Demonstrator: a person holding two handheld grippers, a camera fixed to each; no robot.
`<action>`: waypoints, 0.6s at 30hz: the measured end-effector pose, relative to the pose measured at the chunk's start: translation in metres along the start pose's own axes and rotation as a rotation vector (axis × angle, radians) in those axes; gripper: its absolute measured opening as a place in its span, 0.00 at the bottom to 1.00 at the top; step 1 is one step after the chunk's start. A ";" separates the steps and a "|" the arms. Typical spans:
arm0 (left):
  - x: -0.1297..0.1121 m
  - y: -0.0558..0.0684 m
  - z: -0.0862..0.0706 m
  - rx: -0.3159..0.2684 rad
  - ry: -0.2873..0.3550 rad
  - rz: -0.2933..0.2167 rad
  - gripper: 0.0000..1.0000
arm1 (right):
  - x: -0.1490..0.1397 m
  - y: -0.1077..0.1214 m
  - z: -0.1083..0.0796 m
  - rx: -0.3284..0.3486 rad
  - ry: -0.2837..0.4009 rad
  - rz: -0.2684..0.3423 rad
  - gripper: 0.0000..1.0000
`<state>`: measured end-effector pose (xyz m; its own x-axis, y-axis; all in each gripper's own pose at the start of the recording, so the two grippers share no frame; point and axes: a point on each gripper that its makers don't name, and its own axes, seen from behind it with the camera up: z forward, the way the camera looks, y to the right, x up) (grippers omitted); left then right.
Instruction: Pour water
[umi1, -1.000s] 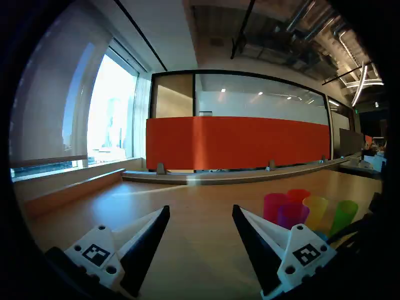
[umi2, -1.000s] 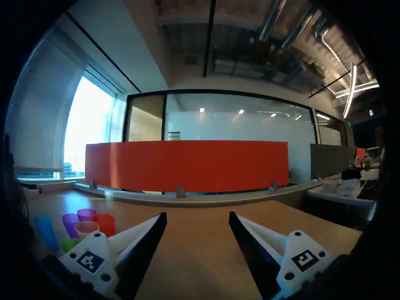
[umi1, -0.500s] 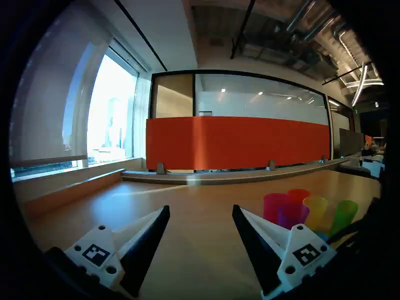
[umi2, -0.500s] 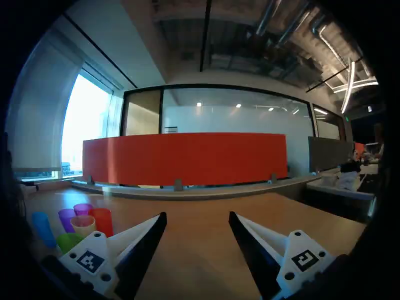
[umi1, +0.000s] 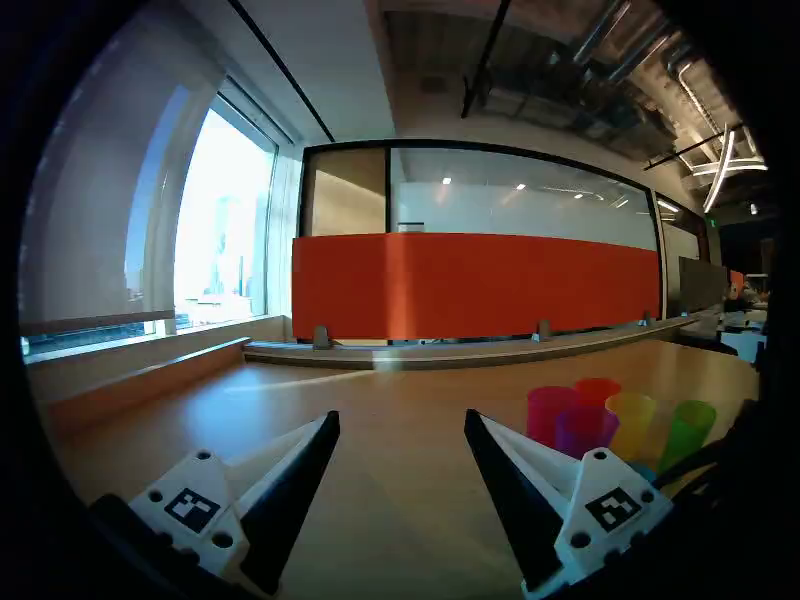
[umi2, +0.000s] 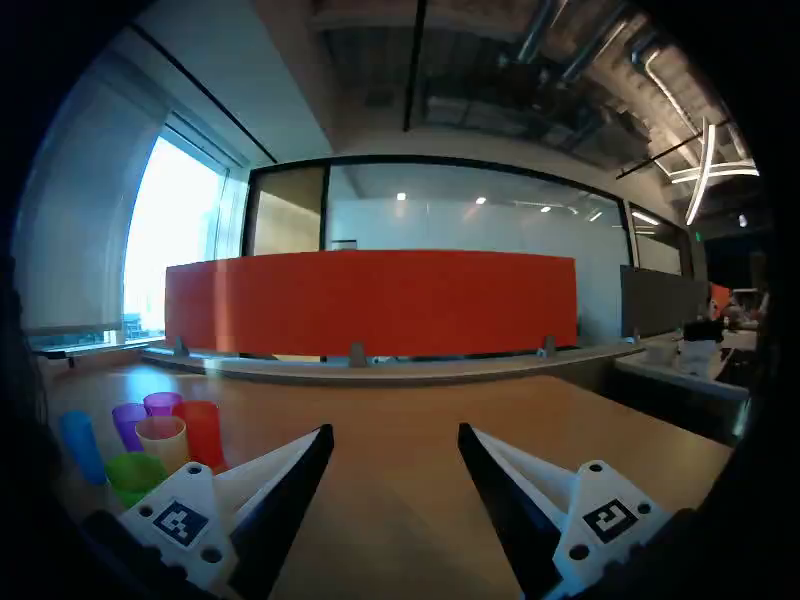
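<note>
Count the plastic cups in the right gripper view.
6, clustered at left: blue cup, purple cup, magenta cup, red cup, tan cup, green cup. Others may be hidden.

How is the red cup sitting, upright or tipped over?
Upright: in the right gripper view the red cup stands on the wooden table with its wider rim on top.

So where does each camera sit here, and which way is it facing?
Left gripper view: rides on the left gripper, low over the pale wooden table, facing the long orange partition panel; its own two open fingers show below, with a cluster of coloured plastic cups to its right.
Right gripper view: rides on the right gripper, also low, facing the same panel; its own open fingers show below, the cups to its left.
Shared: table, panel, bright window, cups.
</note>
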<state>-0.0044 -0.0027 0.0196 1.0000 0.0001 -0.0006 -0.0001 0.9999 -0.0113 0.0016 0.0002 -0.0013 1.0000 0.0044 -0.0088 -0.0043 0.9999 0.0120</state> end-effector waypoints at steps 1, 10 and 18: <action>0.000 0.000 0.000 0.000 0.000 0.000 0.93 | 0.000 -0.001 0.000 0.002 -0.003 -0.002 0.96; 0.000 0.000 0.000 0.000 0.000 0.000 0.92 | 0.000 -0.002 0.001 0.006 -0.008 -0.004 0.96; 0.000 0.000 0.000 0.000 0.000 0.000 0.92 | 0.001 -0.002 0.000 0.005 -0.008 -0.004 0.97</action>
<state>-0.0047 -0.0027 0.0197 1.0000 0.0002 -0.0006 -0.0002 0.9999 -0.0115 0.0022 -0.0020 -0.0009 1.0000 -0.0001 -0.0006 0.0001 0.9999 0.0167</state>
